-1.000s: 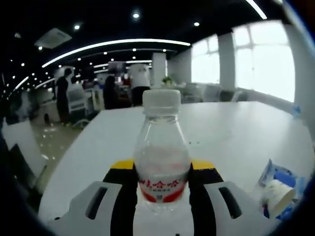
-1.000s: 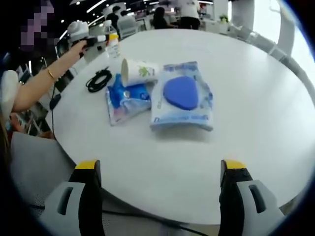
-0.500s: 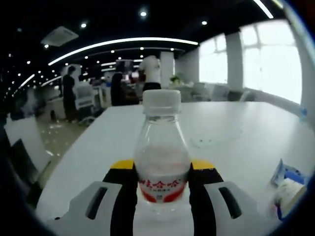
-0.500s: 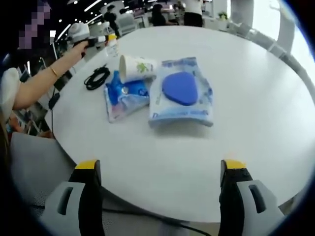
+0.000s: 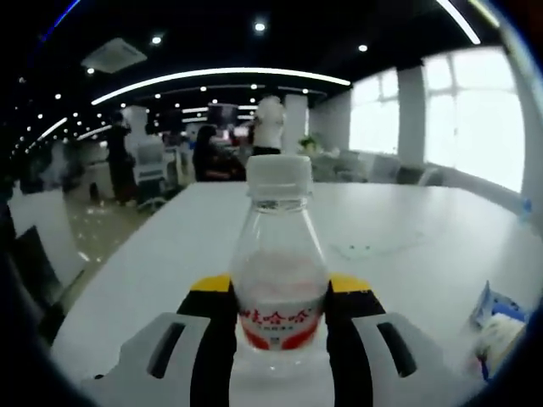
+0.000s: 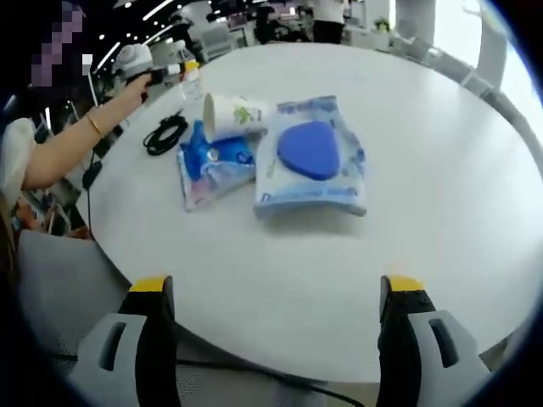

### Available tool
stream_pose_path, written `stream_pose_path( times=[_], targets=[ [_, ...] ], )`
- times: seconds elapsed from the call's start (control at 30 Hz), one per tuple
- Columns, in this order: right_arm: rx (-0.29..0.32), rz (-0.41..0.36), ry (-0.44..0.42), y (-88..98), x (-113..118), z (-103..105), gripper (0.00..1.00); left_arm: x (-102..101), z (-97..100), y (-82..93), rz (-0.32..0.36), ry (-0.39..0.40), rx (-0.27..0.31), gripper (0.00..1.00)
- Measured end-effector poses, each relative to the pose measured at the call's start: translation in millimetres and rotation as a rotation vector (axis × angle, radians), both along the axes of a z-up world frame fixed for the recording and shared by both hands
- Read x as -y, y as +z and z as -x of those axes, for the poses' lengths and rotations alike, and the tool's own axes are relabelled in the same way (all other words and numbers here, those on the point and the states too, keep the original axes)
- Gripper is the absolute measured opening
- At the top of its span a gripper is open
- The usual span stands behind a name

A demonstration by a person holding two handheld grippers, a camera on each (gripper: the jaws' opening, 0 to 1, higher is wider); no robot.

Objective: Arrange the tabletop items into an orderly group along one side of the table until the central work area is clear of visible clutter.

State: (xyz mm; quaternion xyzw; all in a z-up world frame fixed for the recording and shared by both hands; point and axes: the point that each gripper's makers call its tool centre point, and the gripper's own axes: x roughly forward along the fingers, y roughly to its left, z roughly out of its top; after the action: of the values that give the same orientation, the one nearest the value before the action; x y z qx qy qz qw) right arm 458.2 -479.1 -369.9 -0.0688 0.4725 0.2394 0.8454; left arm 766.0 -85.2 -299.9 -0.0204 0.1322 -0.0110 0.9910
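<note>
In the left gripper view, the left hand-held gripper (image 5: 278, 318) is clamped on a clear water bottle (image 5: 278, 271), its jaws pressing the waist on either side just at the red label. The bottle stands upright with its white cap on. To do this step well, keep it vertical, carry it low over the white bench (image 5: 399, 229) and set its base down flat at the edge chosen for the group before letting go. At the lower right, what seems to be a blue pack lies blurred. Beyond is a dim open office with strip lights and bright windows.

In the right gripper view, the right hand-held gripper (image 6: 278, 305) hangs with jaws wide apart, holding nothing, above the round bench's near edge. Mid-bench lie a wipes pack (image 6: 312, 166), a tipped paper cup (image 6: 234, 114), a blue pouch (image 6: 212, 166) and a black cable (image 6: 165, 134), close together.
</note>
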Motion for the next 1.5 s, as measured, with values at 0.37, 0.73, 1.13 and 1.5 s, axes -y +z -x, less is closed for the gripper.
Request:
stream_pose_path(
  times=[0.37, 0.73, 1.13, 1.5],
  targets=[
    [-0.005, 0.010, 0.001, -1.5, 1, 0, 0.99, -2, -4.8, -6.8, -0.045, 0.004, -0.002, 0.38],
    [-0.008, 0.014, 0.003, -1.6, 2, 1, 0.99, 4, 3.9, -5.7, -0.047, 0.044, -0.010, 0.38],
    [-0.011, 0.017, 0.008, -2.0, 1, 1, 0.99, 3, 5.2, -4.3, -0.051, 0.075, -0.001, 0.38],
    [-0.004, 0.013, -0.004, -0.7, 3, 0, 0.99, 1, 5.1, -3.4, -0.114, 0.085, 0.005, 0.41]
  ],
)
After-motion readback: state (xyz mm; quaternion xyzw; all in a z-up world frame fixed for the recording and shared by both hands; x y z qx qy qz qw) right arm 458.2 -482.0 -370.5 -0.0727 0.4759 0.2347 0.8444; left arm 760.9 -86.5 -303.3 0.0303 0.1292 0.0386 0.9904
